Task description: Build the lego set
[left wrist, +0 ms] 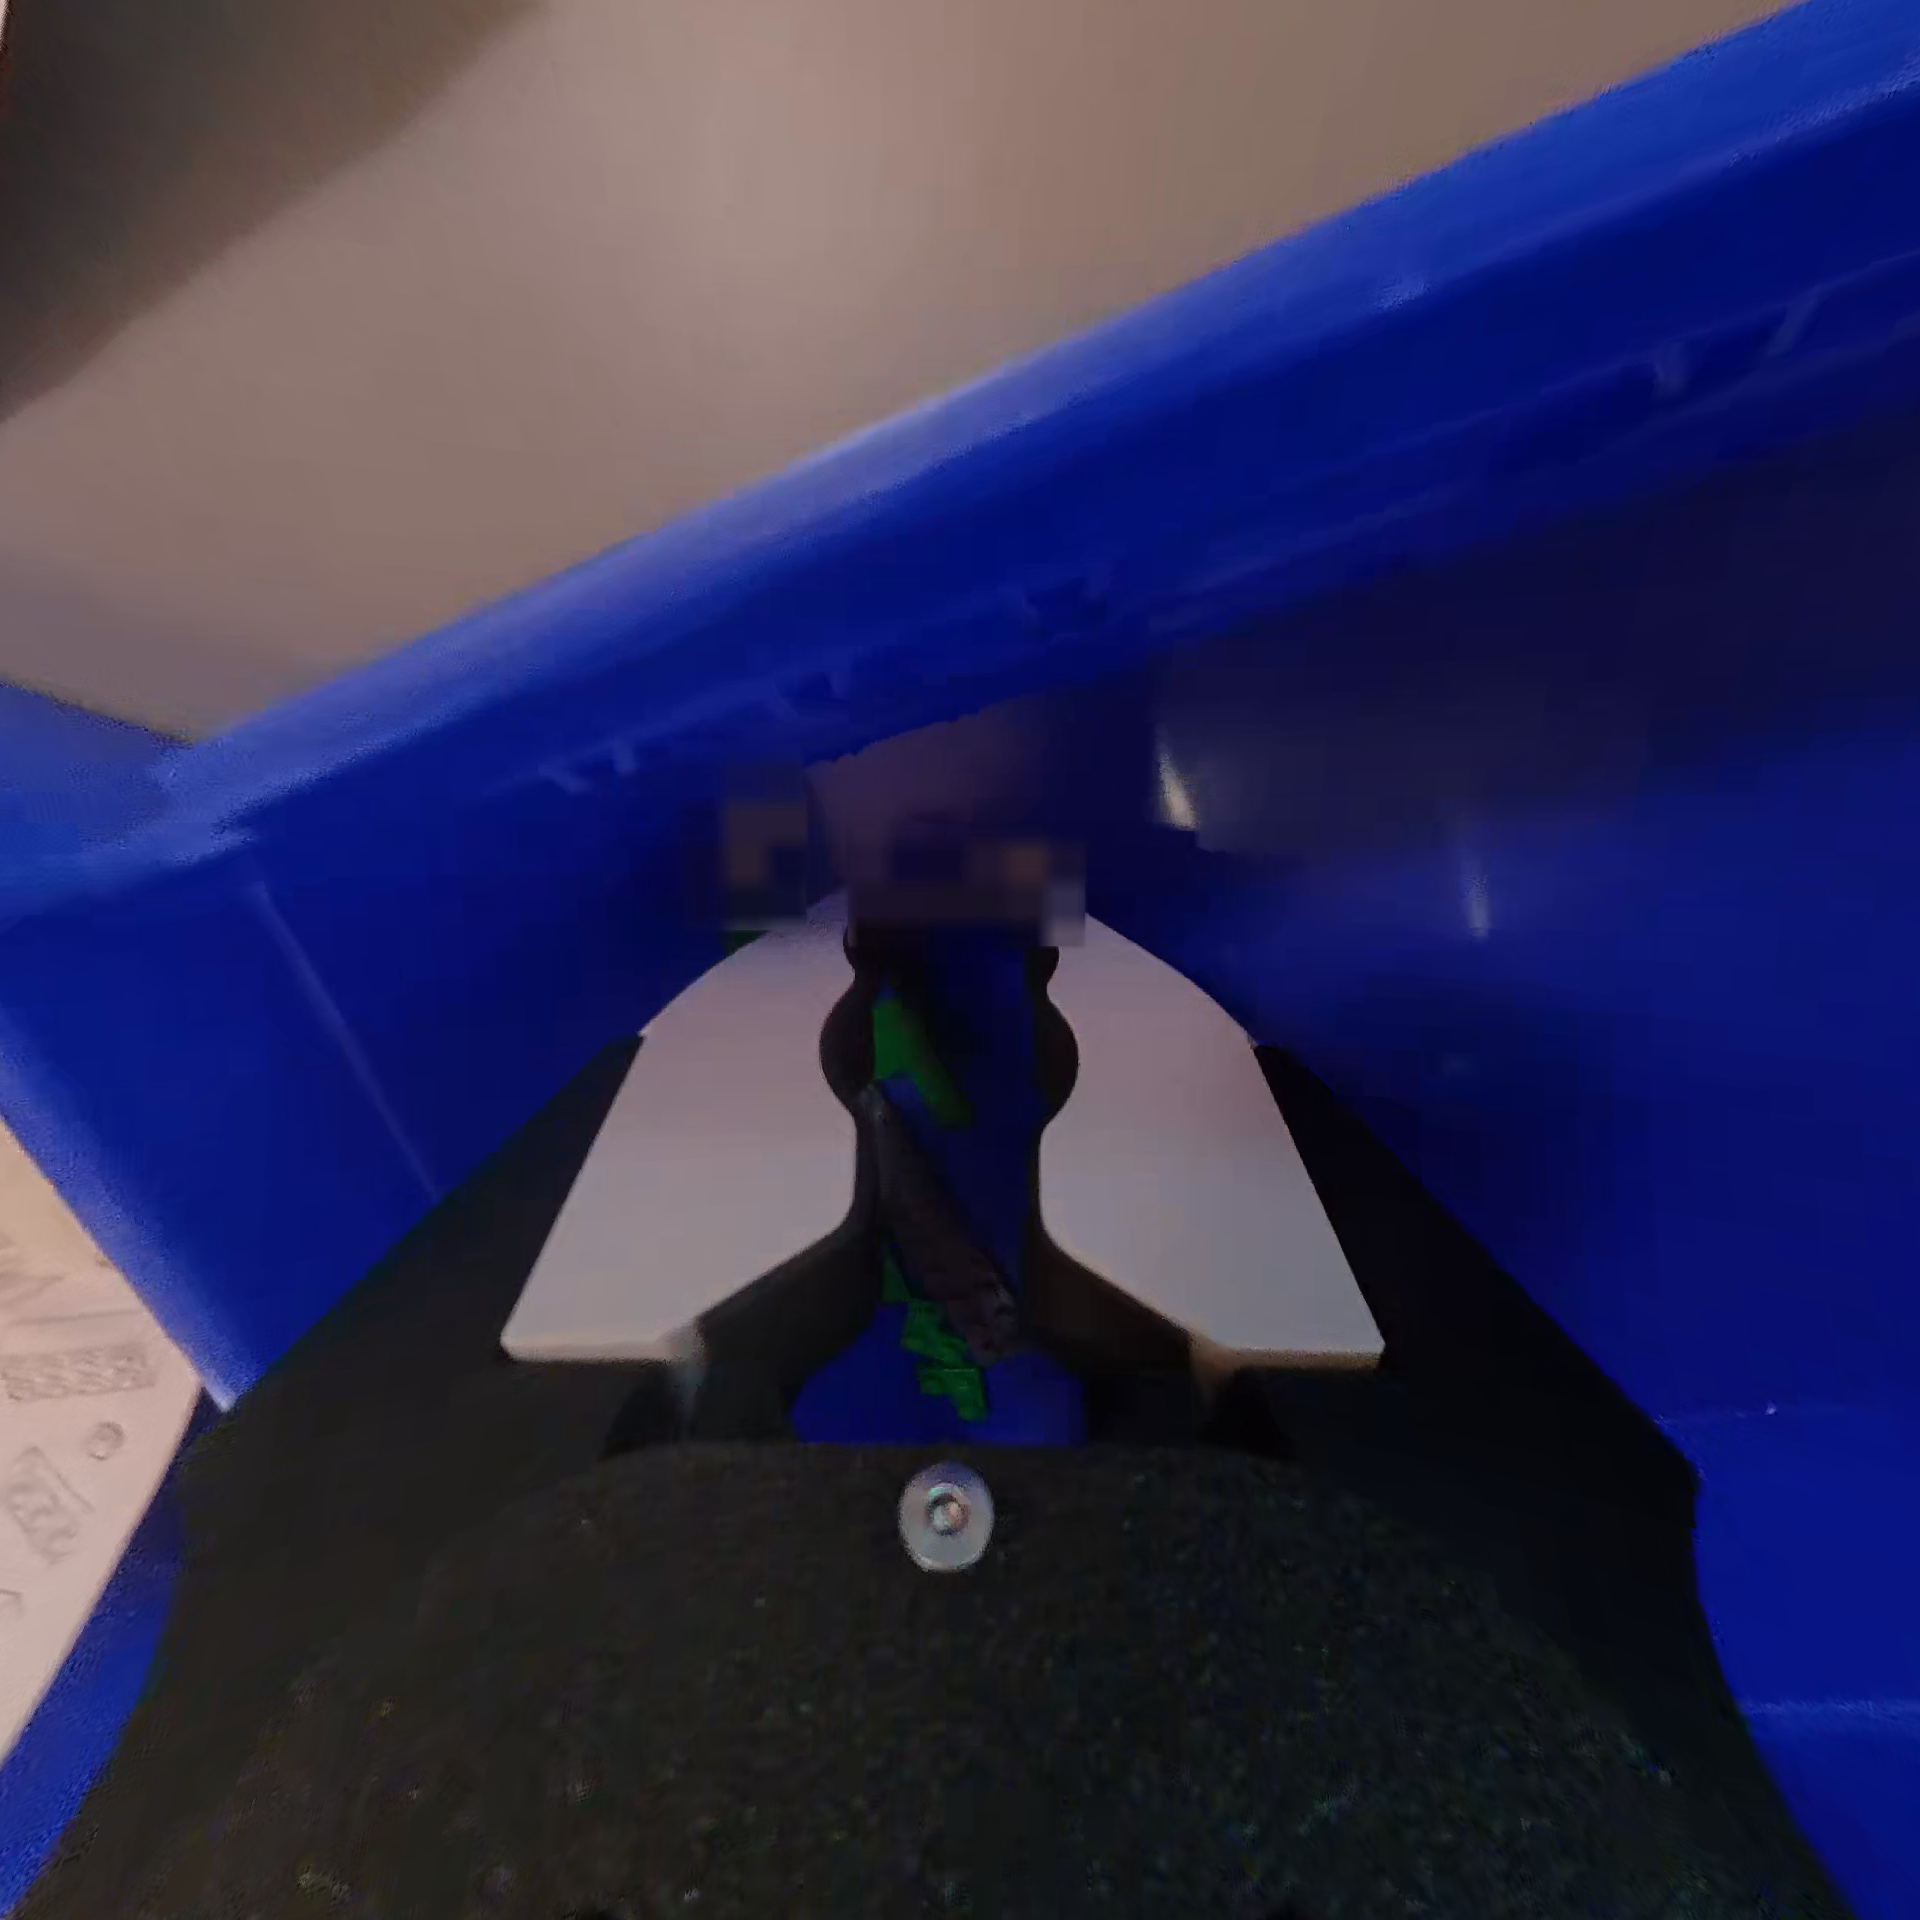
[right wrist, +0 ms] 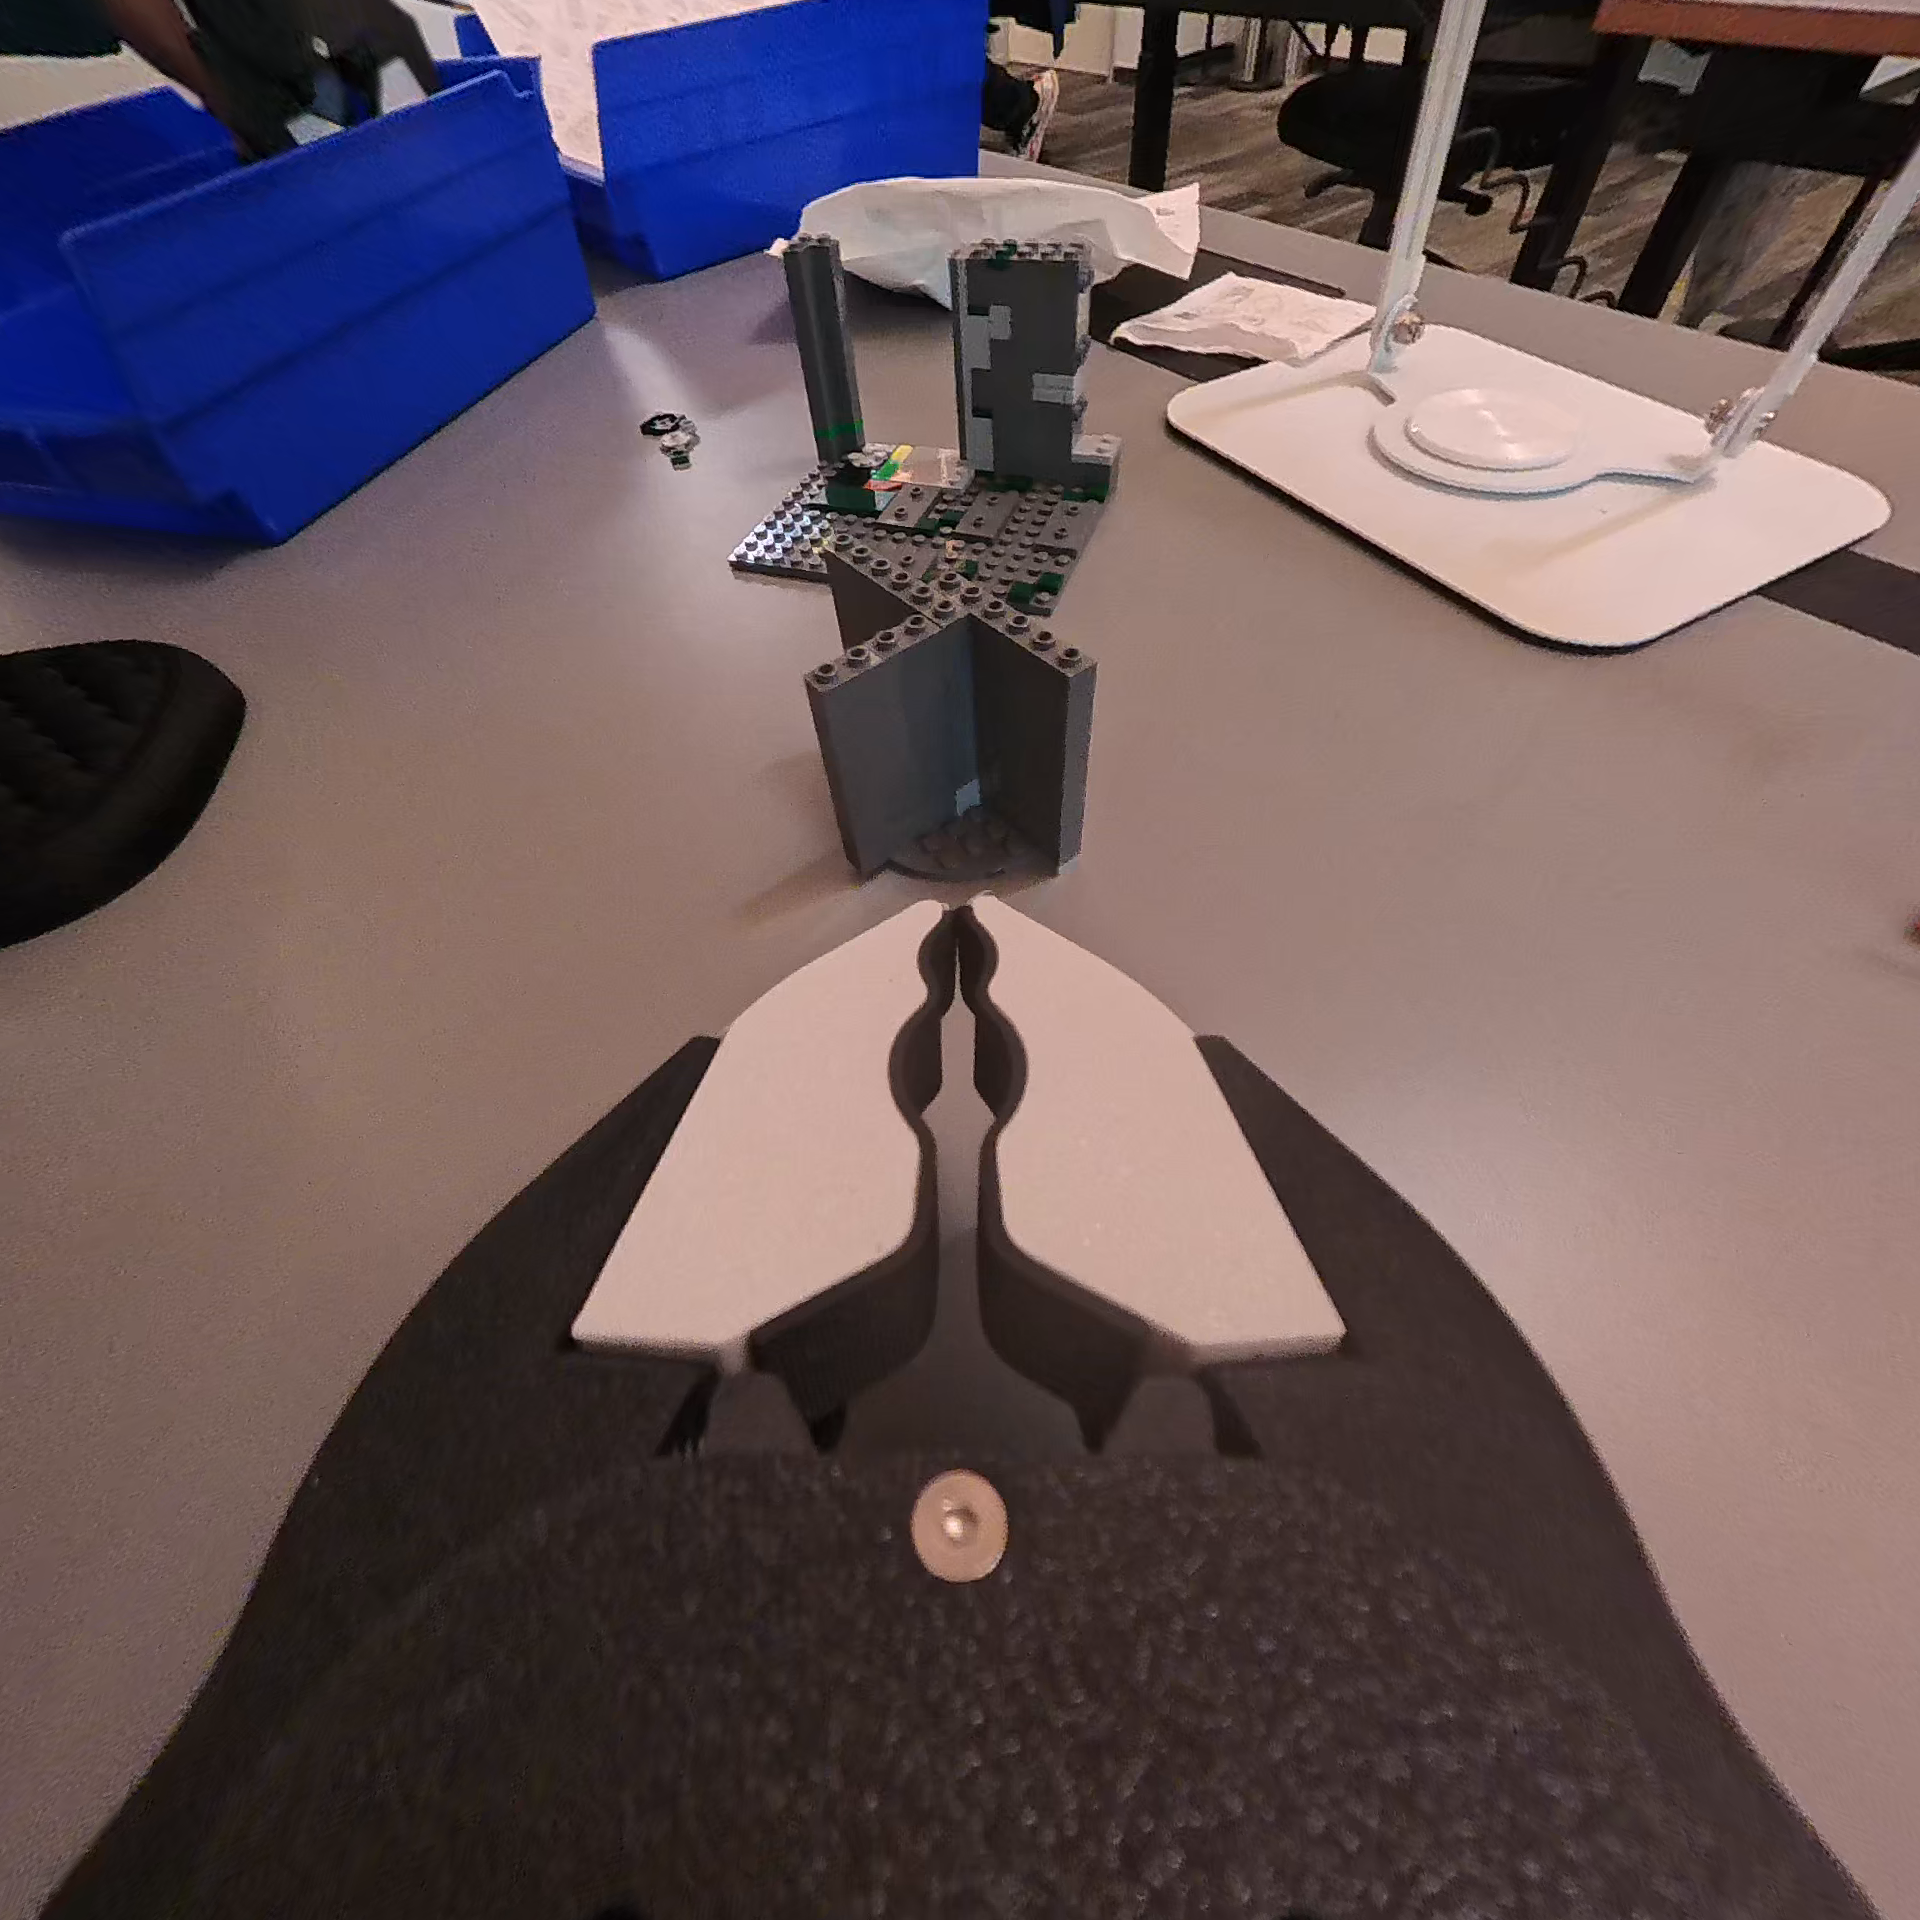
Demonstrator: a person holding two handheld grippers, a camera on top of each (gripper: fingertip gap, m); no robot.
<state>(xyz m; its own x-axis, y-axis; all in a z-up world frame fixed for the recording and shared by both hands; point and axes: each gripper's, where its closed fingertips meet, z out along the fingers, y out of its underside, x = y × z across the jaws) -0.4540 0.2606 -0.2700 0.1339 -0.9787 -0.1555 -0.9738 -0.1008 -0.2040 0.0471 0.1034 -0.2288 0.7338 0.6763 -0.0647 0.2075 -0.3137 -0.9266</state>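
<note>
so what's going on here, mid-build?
Yes, mid-build. A partly built grey lego model, with a pillar and a wall on a studded base, stands on the grey table. The right tongs are shut and empty, just short of the model's angled front panel. The left tongs are down in a blue bin, where blurred green and dark pieces show between them; whether they grip anything is unclear.

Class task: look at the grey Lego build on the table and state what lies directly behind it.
Behind the grey Lego build lies a crumpled white bag, with a blue bin further left. The towers cover the bag's middle, so anything there stays hidden.
</note>
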